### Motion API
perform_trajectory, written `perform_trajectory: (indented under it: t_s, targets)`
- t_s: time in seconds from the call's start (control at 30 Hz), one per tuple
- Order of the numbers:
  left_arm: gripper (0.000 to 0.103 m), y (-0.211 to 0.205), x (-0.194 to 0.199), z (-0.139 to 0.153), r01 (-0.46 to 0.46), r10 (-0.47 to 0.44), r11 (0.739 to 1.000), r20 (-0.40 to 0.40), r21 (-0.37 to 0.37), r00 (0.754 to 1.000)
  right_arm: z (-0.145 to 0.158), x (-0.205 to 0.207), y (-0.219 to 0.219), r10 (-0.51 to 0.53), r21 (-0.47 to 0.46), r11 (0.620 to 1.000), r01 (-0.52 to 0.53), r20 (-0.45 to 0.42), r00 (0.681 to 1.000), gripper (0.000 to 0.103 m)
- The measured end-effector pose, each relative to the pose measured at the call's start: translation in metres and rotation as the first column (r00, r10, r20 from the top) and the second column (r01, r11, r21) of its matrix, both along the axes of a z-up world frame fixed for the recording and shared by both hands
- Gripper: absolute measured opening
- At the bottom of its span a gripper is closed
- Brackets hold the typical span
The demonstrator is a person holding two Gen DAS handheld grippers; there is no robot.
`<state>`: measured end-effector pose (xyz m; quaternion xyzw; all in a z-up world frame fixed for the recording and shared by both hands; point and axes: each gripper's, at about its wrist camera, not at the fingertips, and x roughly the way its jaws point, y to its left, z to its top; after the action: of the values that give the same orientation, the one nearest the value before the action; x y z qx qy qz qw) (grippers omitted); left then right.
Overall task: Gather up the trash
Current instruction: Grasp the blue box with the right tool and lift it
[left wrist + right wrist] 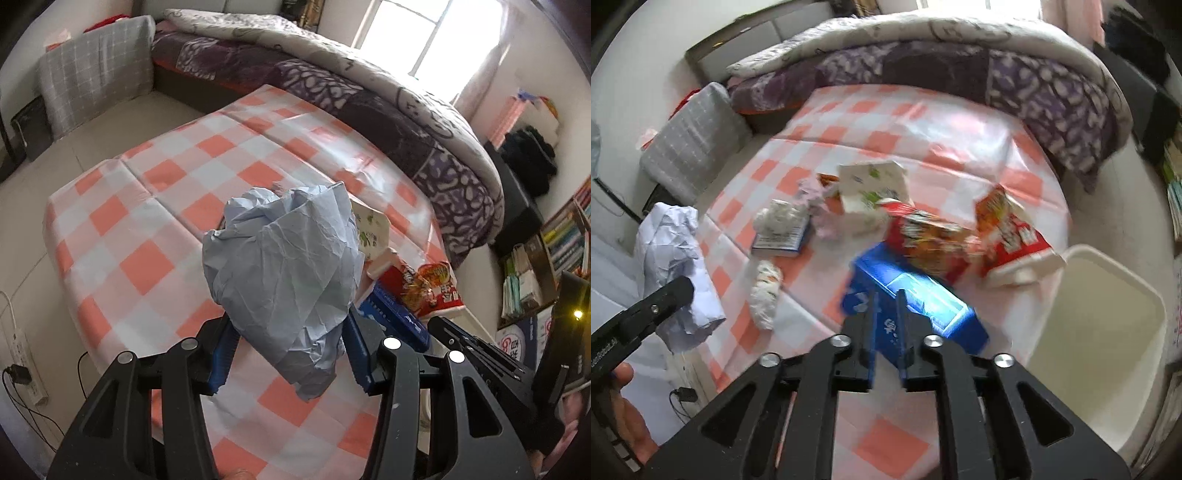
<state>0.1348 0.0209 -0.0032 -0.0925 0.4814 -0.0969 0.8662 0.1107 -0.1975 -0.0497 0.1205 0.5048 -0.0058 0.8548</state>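
trash (pixel 849 214) lies on the table (pixel 960 136), bin (pixel 1108 302) at its right.

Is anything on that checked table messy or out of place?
Yes. Crumpled wrappers, a torn red packet and a small book lie scattered on the table. The white bin beside it looks empty.

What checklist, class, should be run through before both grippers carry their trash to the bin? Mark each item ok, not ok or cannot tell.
1. Left gripper clamps the crumpled blue paper: ok.
2. Right gripper pinches the blue carton: ok.
3. Carton lifted off the checked tablecloth: cannot tell, blurred.
4. White bin open, no trash visible inside: ok.
5. Table finished: not ok, red noodle packets remain.
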Motion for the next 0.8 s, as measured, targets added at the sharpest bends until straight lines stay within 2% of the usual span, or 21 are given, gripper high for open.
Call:
perform_trajectory:
  t_s: [0.03, 0.07, 0.17, 0.23, 0.27, 0.37, 0.43, 0.5, 0.67, 0.73, 0.8]
  targets:
    - [0.051, -0.002, 0.000, 0.000, 0.004, -0.004, 1.000, 0.000, 0.003, 1.000, -0.002, -0.001, -0.003, 0.006, 0.000, 1.000, -0.006, -0.008, 1.000, 0.047]
    - [0.052, -0.003, -0.001, -0.001, 0.007, -0.007, 1.000, -0.001, 0.004, 1.000, -0.003, -0.003, -0.005, 0.011, -0.001, 1.000, -0.011, -0.015, 1.000, 0.072]
    - [0.052, -0.002, 0.000, -0.001, 0.004, -0.004, 1.000, -0.007, -0.003, 1.000, -0.008, -0.006, -0.005, 0.041, -0.029, 0.999, -0.042, -0.022, 0.999, 0.076]
    - [0.052, 0.001, 0.002, -0.002, 0.000, -0.001, 1.000, -0.018, -0.011, 1.000, -0.014, -0.003, 0.002, 0.104, -0.098, 0.990, -0.106, -0.025, 0.994, 0.081]
    - [0.052, 0.003, 0.003, -0.002, -0.002, 0.001, 1.000, -0.023, -0.015, 1.000, -0.019, -0.003, 0.007, 0.142, -0.164, 0.976, -0.145, -0.032, 0.989, 0.084]
    - [0.052, 0.007, 0.003, -0.001, 0.001, -0.002, 1.000, -0.028, -0.020, 1.000, -0.031, -0.001, 0.024, 0.271, -0.323, 0.906, -0.273, -0.053, 0.961, 0.087]
    - [0.054, 0.010, 0.004, 0.001, 0.001, -0.002, 1.000, -0.026, -0.015, 1.000, -0.040, 0.002, 0.038, 0.401, -0.411, 0.819, -0.400, -0.090, 0.912, 0.090]
    - [0.054, 0.013, 0.006, 0.001, -0.004, 0.003, 1.000, -0.031, -0.010, 1.000, -0.048, 0.008, 0.042, 0.461, -0.442, 0.768, -0.464, -0.121, 0.879, 0.094]
    - [0.055, 0.019, 0.011, -0.003, -0.016, 0.015, 1.000, -0.053, -0.009, 0.998, -0.073, 0.032, 0.029, 0.427, -0.322, 0.823, -0.467, -0.191, 0.884, 0.094]
    - [0.055, 0.021, 0.013, -0.005, -0.017, 0.016, 1.000, -0.059, -0.014, 0.998, -0.084, 0.035, 0.028, 0.402, -0.284, 0.845, -0.453, -0.221, 0.889, 0.091]
    - [0.055, 0.021, 0.013, -0.005, -0.015, 0.014, 1.000, -0.058, -0.009, 0.998, -0.084, 0.033, 0.033, 0.407, -0.225, 0.863, -0.453, -0.224, 0.885, 0.083]
